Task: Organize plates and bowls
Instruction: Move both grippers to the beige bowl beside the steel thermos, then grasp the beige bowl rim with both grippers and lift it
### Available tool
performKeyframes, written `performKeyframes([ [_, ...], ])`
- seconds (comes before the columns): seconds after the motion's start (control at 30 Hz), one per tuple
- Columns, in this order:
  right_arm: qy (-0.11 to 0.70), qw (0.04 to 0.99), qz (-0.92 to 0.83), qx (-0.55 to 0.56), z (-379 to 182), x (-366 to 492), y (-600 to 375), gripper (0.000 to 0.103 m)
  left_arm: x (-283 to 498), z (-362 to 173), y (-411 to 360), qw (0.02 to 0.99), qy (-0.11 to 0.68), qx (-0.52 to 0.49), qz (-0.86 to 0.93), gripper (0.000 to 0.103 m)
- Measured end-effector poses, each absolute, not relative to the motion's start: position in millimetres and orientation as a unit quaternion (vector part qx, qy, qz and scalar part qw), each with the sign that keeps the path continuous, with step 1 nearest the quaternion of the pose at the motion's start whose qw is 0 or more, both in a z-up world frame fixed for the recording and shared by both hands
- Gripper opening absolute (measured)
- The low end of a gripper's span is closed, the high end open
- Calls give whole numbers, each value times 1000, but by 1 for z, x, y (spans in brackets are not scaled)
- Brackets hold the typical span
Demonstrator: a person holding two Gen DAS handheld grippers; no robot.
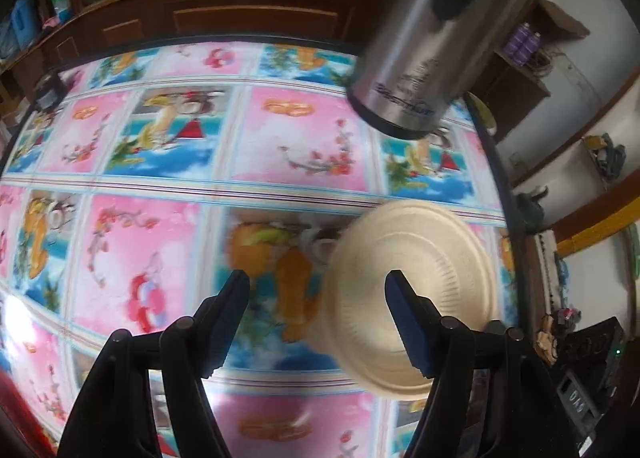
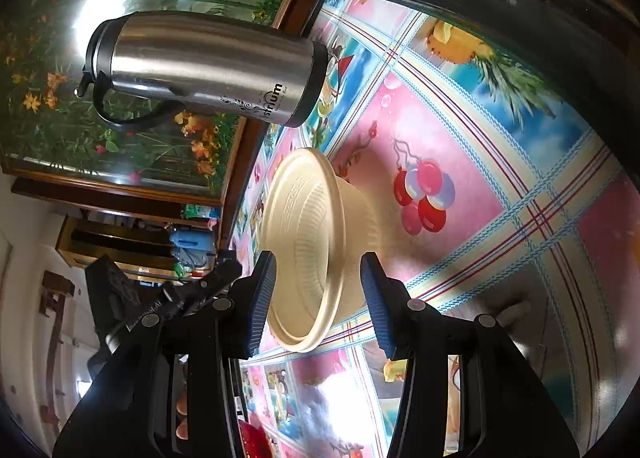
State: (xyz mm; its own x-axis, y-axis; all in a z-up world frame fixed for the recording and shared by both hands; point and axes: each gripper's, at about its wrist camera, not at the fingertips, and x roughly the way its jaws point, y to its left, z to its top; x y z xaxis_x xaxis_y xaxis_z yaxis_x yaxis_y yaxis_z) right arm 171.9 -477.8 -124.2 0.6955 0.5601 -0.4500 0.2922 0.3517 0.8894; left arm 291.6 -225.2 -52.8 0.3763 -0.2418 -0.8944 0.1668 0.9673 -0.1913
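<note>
Both hand-held grippers are hanging open and empty over the table (image 1: 168, 186), closing in on a cream stack.

A steel flask (image 2: 208, 68) is standing at the table's far side; nearer, a plate (image 2: 304, 250) is sitting atop a bowl (image 2: 360, 218) on the patterned cloth. The right hand-held gripper (image 2: 318, 298) is straddling the plate's rim, while the left hand-held gripper (image 1: 318, 312) is waiting just beside the stack. Probably best: pinching the rim squarely and lifting level, so the bowl stays put.
</note>
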Motion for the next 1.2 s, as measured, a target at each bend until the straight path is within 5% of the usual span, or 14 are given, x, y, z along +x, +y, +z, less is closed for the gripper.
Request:
performKeyframes([
  [0.63,363,728,85,576,-126,171,-485,43,296,-81,-248,820,557,-36,-125,68],
  [0.87,370,742,74,554,-124,175,-478,43,296,-86,-246,816,564,-33,-123,39],
  [1.2,376,760,42,528,-121,175,-477,37,297,-88,-240,817,563,-33,-123,27],
])
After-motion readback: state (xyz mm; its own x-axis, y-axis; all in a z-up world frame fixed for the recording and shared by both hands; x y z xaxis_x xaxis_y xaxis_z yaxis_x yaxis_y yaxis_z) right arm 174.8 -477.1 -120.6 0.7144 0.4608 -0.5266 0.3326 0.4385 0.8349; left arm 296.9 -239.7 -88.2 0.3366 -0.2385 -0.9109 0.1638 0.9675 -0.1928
